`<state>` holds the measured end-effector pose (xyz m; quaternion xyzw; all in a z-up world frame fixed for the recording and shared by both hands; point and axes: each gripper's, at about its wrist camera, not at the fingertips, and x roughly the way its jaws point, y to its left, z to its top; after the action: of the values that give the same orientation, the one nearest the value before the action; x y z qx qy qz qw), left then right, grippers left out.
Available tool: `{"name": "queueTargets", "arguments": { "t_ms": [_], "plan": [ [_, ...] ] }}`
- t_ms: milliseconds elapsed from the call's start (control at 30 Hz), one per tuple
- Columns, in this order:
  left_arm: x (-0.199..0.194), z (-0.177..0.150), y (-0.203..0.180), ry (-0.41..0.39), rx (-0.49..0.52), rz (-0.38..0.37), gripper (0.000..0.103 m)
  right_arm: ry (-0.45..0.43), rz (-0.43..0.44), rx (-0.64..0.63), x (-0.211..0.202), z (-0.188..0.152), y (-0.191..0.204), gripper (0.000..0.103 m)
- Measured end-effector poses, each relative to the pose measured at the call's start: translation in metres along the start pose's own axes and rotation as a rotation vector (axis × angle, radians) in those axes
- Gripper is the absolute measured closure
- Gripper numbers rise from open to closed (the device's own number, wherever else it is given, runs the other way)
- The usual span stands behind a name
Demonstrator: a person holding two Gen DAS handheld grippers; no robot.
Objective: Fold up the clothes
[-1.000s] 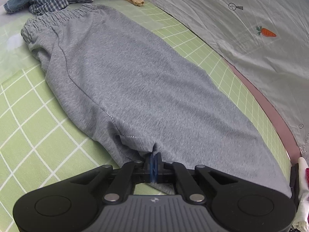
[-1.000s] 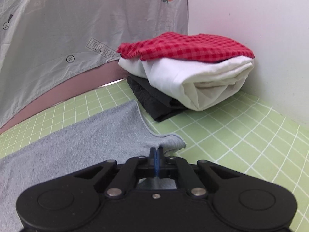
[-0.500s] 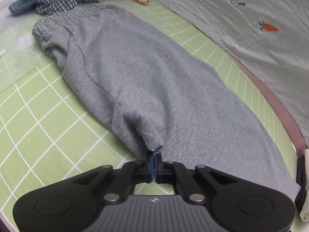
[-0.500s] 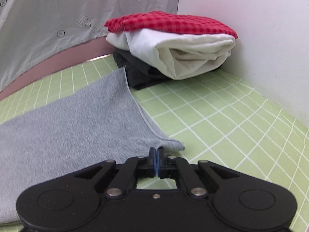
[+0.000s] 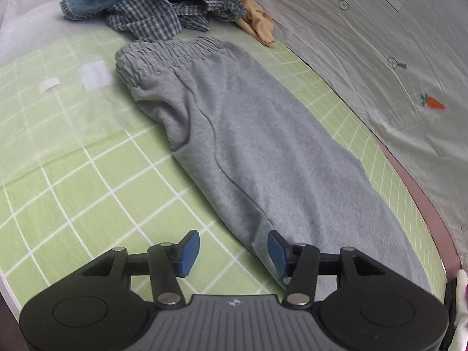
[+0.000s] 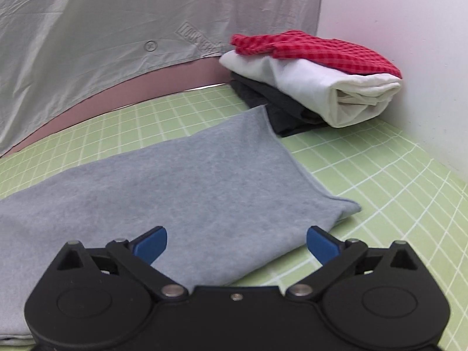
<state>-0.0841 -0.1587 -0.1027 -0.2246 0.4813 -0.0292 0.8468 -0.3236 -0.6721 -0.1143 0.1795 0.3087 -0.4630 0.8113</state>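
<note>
Folded stack [image 6: 316, 79] touches the grey pants' [image 6: 181, 184] hem (far corner).

Grey sweatpants [image 5: 248, 146] lie on a light green sheet [image 5: 73, 190] gridded with white lines. Beyond their waistband: blue-white checked cloth [image 5: 158, 17], denim blue [image 5: 96, 3], and tan fabric [image 5: 254, 20], perhaps tights. Beside the hem, a stack [image 6: 316, 82]: red gingham, white, dark grey.

Grey sweatpants [image 5: 251, 146]: one, along the far edge of the green checked mat [image 5: 73, 193].
Folded clothes: three, stacked at the mat's corner — red checked [image 6: 318, 49], white [image 6: 316, 87], dark [image 6: 272, 102].
Unfolded clothes [image 5: 163, 8]: one heap, count unclear.
Grippers: two.
</note>
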Motion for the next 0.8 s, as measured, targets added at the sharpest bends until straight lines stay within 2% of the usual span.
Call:
{"name": "queueTargets", "arguments": {
  "t_ms": [233,500,767,800],
  "plan": [
    [0.006,0.054,0.037,-0.041,-0.023,0.026,0.038,-0.007,0.092,-0.072,-0.021,-0.021,0.089,0.000],
    [0.034,0.113,0.067,-0.040,-0.026,0.032,0.033,0.034,0.068,-0.055,-0.033,-0.045,0.152,0.000],
    [0.064,0.151,0.070,-0.031,0.039,0.014,0.035,0.093,0.025,-0.090,-0.035,-0.069,0.192,0.000],
    [0.065,0.153,0.070,-0.038,0.053,0.012,0.046,0.098,0.017,-0.101,-0.035,-0.072,0.196,0.000]
  ]
}}
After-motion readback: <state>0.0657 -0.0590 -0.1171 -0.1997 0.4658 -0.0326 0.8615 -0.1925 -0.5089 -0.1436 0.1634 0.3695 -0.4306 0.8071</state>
